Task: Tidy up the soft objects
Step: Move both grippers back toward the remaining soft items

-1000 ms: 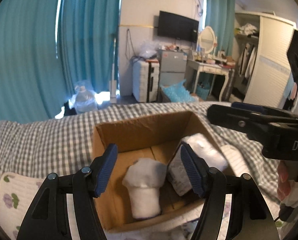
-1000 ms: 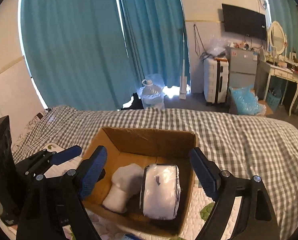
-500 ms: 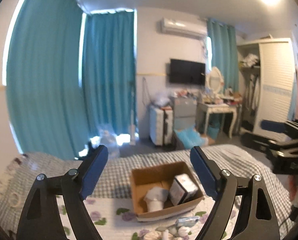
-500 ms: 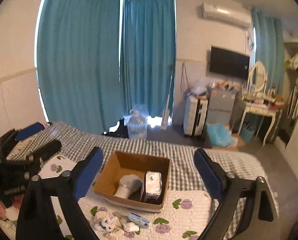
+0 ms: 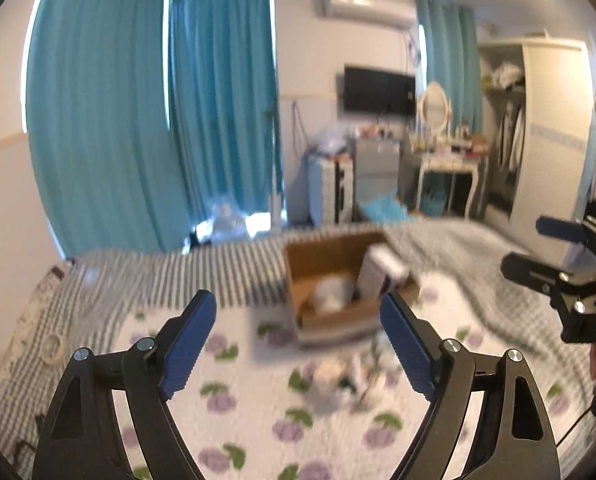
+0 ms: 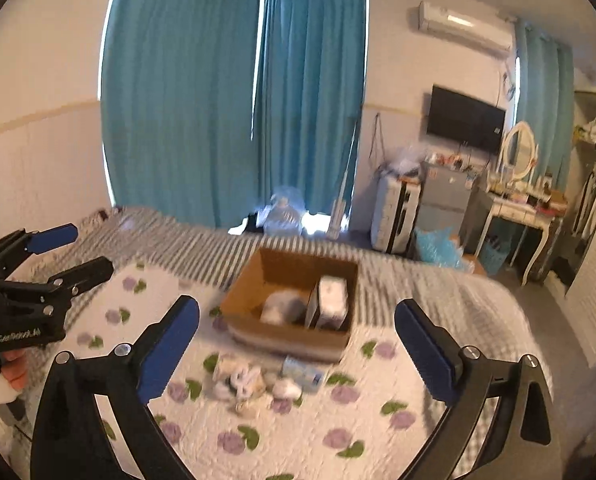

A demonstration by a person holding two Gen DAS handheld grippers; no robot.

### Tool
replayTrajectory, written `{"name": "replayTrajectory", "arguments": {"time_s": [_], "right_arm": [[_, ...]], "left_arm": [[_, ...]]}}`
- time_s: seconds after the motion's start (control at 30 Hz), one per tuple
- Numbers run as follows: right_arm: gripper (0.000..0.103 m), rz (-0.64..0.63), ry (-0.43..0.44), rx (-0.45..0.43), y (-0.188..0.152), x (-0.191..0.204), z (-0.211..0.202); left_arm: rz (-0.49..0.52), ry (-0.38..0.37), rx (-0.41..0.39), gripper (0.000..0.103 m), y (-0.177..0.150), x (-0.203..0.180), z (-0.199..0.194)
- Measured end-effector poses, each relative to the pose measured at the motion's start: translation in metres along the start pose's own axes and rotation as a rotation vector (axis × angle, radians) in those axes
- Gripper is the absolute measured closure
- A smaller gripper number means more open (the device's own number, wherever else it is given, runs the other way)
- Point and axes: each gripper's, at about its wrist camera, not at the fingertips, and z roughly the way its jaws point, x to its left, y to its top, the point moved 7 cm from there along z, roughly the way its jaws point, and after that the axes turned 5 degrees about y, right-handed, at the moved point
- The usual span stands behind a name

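Note:
An open cardboard box stands on the bed and holds a white rolled cloth and a wrapped white pack. A small pile of soft white items and a light blue packet lie on the quilt in front of the box. My left gripper is open and empty, well back from the box. My right gripper is open and empty, also well back; it shows at the right edge of the left wrist view.
The bed has a floral quilt over a grey checked blanket. Teal curtains, a water jug, a suitcase, a dressing table and a wardrobe stand beyond the bed.
Both grippers have pulled far back from the box, which was close between the fingers one second ago. The view now takes in the quilt and the pile. Both stay open.

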Motion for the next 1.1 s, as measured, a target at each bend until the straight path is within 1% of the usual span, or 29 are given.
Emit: {"name": "replayTrajectory", "arguments": {"time_s": [0.07,0.13,0.2,0.3,0.4,0.47,0.5,0.6,0.77,0.8,0.83,0.87,0.97,1.0,1.1], "right_arm": [[0.004,0.015,0.018,0.036,-0.026,0.001,0.024],[0.004,0.036,0.05,0.09,-0.059,0.003,0.052],[0.004,0.045,0.073,0.14,-0.085,0.004,0.079],[0.004,0.039,0.081,0.232,-0.125,0.007,0.12],[0.005,0.051,0.102,0.292,-0.155,0.009,0.154],[0.008,0.058,0.113,0.323,-0.169,0.009,0.172],[0.012,0.056,0.122,0.341,-0.176,0.01,0.181],[0.02,0.054,0.147,0.374,-0.188,0.013,0.201],[0.027,0.075,0.209,0.412,-0.196,0.021,0.223],[0.033,0.074,0.219,0.42,-0.197,0.024,0.226],[0.041,0.07,0.228,0.429,-0.199,0.026,0.229],[0.047,0.062,0.234,0.437,-0.201,0.028,0.232],[0.056,0.059,0.236,0.429,-0.2,0.029,0.227],[0.063,0.061,0.243,0.415,-0.197,0.028,0.219],[0.063,0.073,0.235,0.377,-0.19,0.022,0.2]], "left_arm": [[-0.001,-0.007,0.05,0.018,-0.027,-0.002,0.012],[-0.018,-0.015,0.112,0.018,-0.055,-0.005,0.033],[-0.032,-0.023,0.172,0.018,-0.081,-0.01,0.058],[-0.032,-0.013,0.225,0.018,-0.11,-0.015,0.088],[-0.047,-0.011,0.26,0.018,-0.129,-0.012,0.107],[-0.05,-0.007,0.274,0.018,-0.139,-0.008,0.117],[-0.045,0.006,0.28,0.018,-0.145,-0.007,0.122],[-0.056,0.013,0.299,0.018,-0.155,-0.001,0.13],[-0.056,0.018,0.305,0.018,-0.16,0.001,0.133],[-0.051,0.02,0.305,0.018,-0.161,0.0,0.132],[-0.048,0.022,0.304,0.018,-0.161,0.0,0.132],[-0.044,0.024,0.304,0.018,-0.163,-0.001,0.132],[-0.043,0.034,0.313,0.018,-0.167,-0.003,0.13],[-0.045,0.03,0.318,0.018,-0.168,-0.005,0.129],[-0.05,0.008,0.32,0.018,-0.168,-0.015,0.122]]}}
